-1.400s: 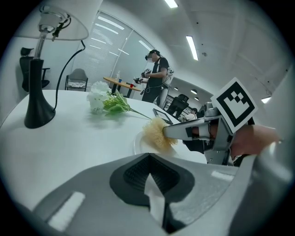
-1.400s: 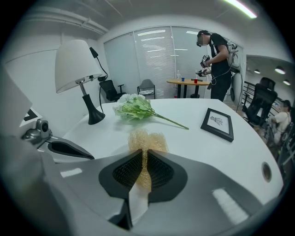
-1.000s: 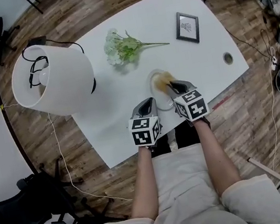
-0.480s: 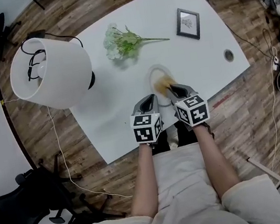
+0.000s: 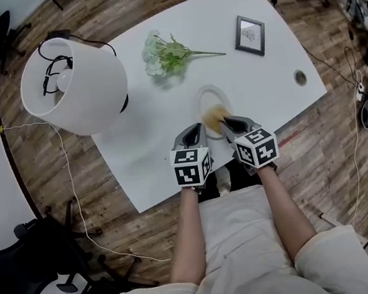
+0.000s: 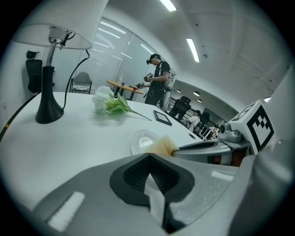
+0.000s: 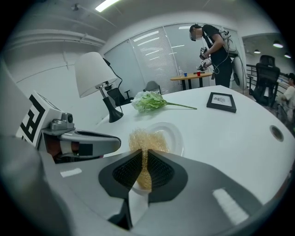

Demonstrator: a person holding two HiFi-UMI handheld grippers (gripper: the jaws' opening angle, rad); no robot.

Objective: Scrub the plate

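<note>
Pinching frizzy tan scrubber [image 7: 146, 139], right hand-held gripper [image 7: 143, 162], white plate [image 7: 173, 135] beneath

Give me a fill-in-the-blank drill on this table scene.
The right gripper pinches a tan fibrous scrubber over the round pale ___.
The left gripper, fingers shut, holds ___.
The black-based table lamp has a ___ shade.
Green-and-white flowers lie between the lamp and the black picture ___.
Missing words: plate; nothing; white; frame.
</note>
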